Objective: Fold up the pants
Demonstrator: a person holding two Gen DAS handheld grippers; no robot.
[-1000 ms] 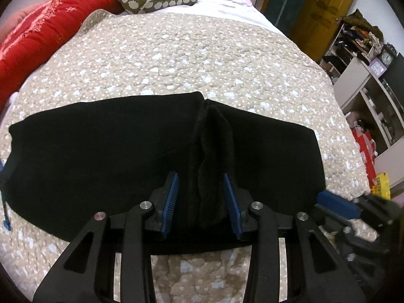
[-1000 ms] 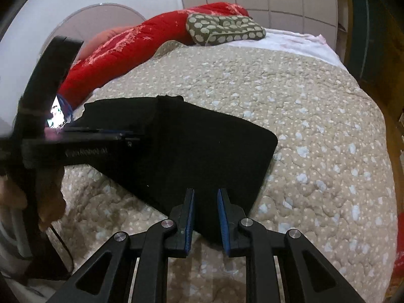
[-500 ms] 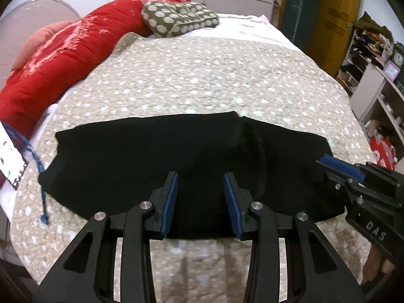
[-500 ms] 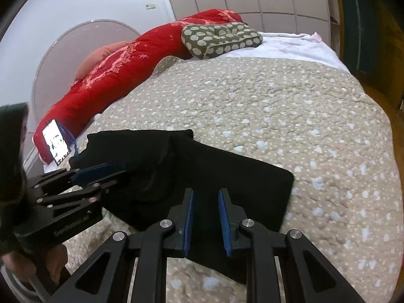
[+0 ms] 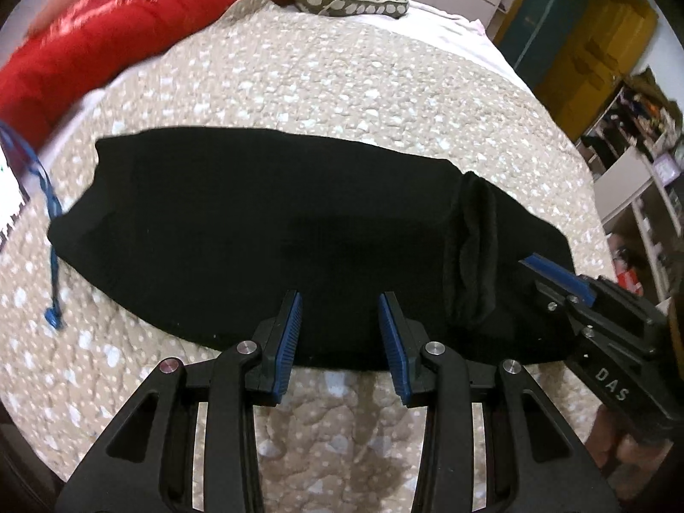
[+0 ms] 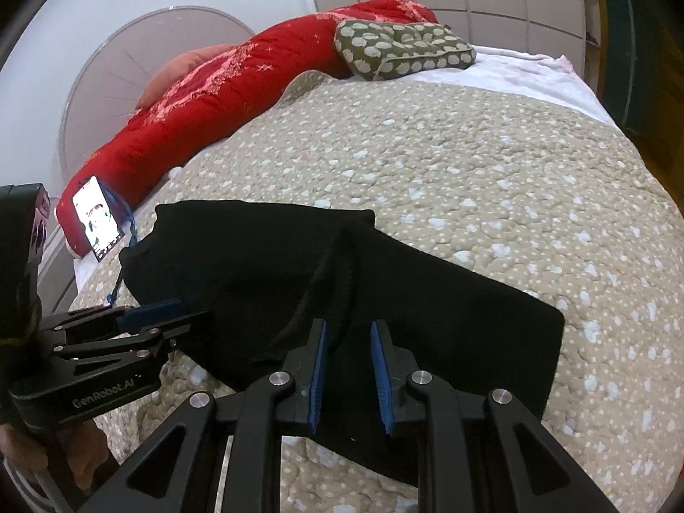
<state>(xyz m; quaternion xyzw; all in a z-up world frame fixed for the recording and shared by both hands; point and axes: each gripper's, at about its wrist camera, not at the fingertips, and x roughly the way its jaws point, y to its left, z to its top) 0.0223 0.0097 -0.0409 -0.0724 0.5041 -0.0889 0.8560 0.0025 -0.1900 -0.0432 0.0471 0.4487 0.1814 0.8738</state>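
A: Change since the earlier frame?
B: The left gripper (image 5: 340,325) has shifted leftward along the black pants (image 5: 265,231); the bunched ridge (image 5: 472,256) now lies to its right. The right gripper (image 6: 348,361) has parted its jaws wider.

A: Claw states?
B: Both released, nothing between the pads; each sits at the pants' near edge.

A: Pants position?
B: Flat across the beige quilt (image 6: 470,162), folded lengthwise. Beyond the pants: a spotted green pillow (image 6: 402,49) and red comforter (image 6: 239,98). A phone (image 6: 97,216) lies near their left end.
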